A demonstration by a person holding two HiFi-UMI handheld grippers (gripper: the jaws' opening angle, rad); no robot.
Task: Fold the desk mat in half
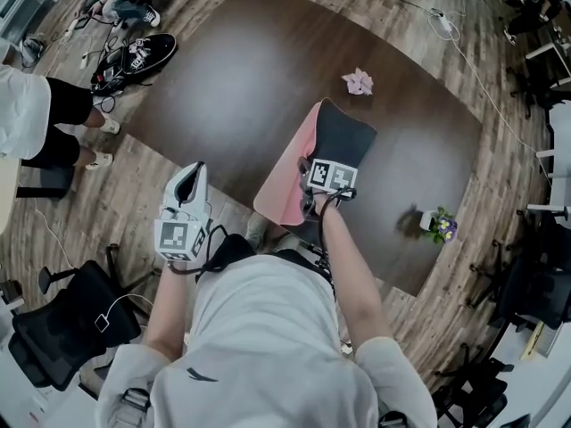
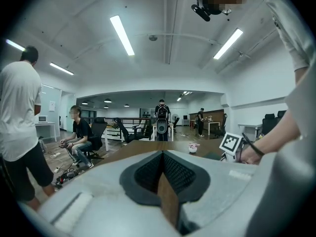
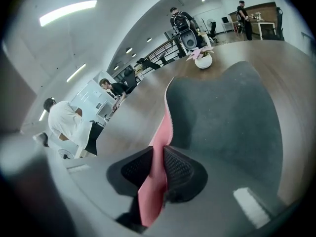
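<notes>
The right gripper's (image 3: 160, 169) jaws are clamped on the pink edge of the desk mat (image 1: 344, 141), which is partly turned over at 6 o'clock of the surface (image 1: 223, 87). The left gripper's (image 2: 162, 174) jaws are together and empty. With only one corner pinched, I think the mat may sag or slip and fold crooked.

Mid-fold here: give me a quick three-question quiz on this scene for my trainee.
1. True or false: the left gripper is holding the mat.
2. What is between the fingers of the right gripper? A: the mat's edge. B: a cable. C: nothing.
3. In the head view, what small thing stands on the table to the right of the mat?

Key
1. False: it is shut and empty, off to the side.
2. A.
3. A potted plant.
</notes>
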